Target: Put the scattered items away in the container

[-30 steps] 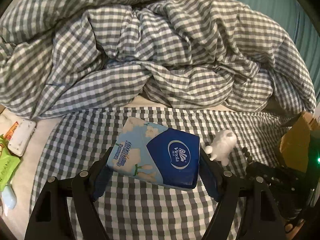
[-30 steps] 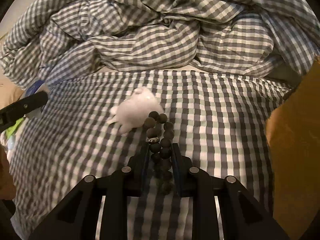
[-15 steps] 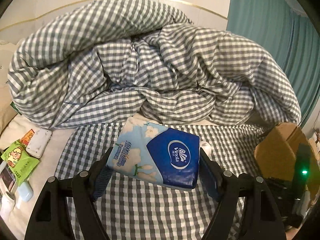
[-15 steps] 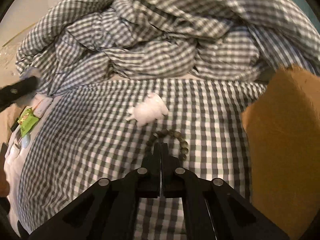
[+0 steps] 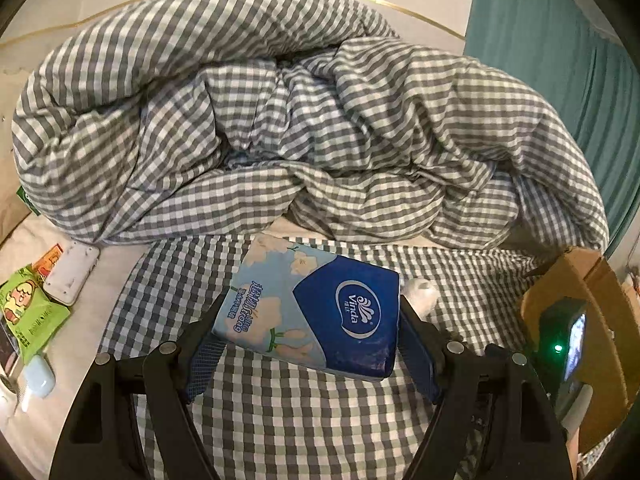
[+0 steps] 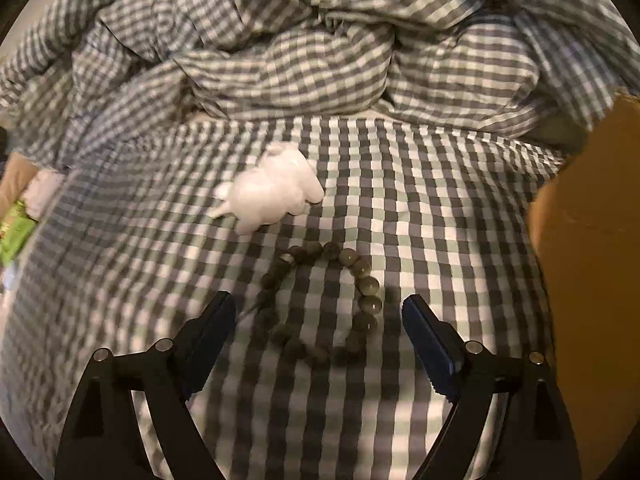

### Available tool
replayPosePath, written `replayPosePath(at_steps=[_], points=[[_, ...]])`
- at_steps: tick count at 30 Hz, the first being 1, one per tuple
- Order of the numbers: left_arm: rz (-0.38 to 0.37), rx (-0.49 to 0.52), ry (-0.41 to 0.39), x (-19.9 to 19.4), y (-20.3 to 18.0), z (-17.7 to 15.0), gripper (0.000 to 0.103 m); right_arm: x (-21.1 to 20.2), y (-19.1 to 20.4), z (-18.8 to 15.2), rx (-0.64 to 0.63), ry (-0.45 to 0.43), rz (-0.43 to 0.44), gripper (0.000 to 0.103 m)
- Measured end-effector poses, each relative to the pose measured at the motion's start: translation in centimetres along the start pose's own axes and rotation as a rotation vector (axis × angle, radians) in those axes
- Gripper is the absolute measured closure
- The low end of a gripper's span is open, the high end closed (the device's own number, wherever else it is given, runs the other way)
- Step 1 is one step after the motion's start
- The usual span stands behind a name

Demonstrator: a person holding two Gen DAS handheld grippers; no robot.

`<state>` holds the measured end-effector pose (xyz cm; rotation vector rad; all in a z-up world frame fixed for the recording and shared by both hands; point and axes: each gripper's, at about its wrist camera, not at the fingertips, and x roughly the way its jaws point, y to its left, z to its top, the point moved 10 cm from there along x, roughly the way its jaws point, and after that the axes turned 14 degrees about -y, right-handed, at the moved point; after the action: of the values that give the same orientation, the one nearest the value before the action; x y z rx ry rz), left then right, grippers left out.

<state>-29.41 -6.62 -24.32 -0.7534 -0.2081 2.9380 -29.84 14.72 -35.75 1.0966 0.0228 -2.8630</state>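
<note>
My left gripper [image 5: 310,316] is shut on a blue Vinda tissue pack [image 5: 316,312] and holds it above the checked sheet. My right gripper [image 6: 318,312] is open, its fingers on either side of a dark bead bracelet [image 6: 320,304] that lies flat on the sheet. A small white plush toy [image 6: 272,196] lies just beyond the bracelet; it also shows in the left wrist view [image 5: 420,294], partly hidden behind the pack. The cardboard box [image 6: 592,280] stands at the right; it also shows in the left wrist view [image 5: 588,292].
A bunched grey checked duvet [image 5: 300,120] fills the far side of the bed. At the left lie a green packet [image 5: 28,316], a white flat case [image 5: 72,276] and a pale blue item [image 5: 38,374]. A teal curtain [image 5: 560,60] hangs at the right.
My right gripper, shut on the bracelet a second ago, came off it, shut empty, and now stands wide open around it. My left gripper has lifted the tissue pack higher.
</note>
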Motion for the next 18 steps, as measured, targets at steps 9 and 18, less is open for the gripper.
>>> replayPosePath(at_steps=[9, 18], points=[[0.028, -0.011, -0.013, -0.1, 1.1, 0.1, 0.023, 2.6, 0.5, -0.3, -0.041, 0.001, -0.003, 0.042], [0.010, -0.013, -0.059, -2.7, 0.3, 2.3, 0.023, 0.9, 1.2, -0.6, -0.019, 0.007, 0.058, 0.080]])
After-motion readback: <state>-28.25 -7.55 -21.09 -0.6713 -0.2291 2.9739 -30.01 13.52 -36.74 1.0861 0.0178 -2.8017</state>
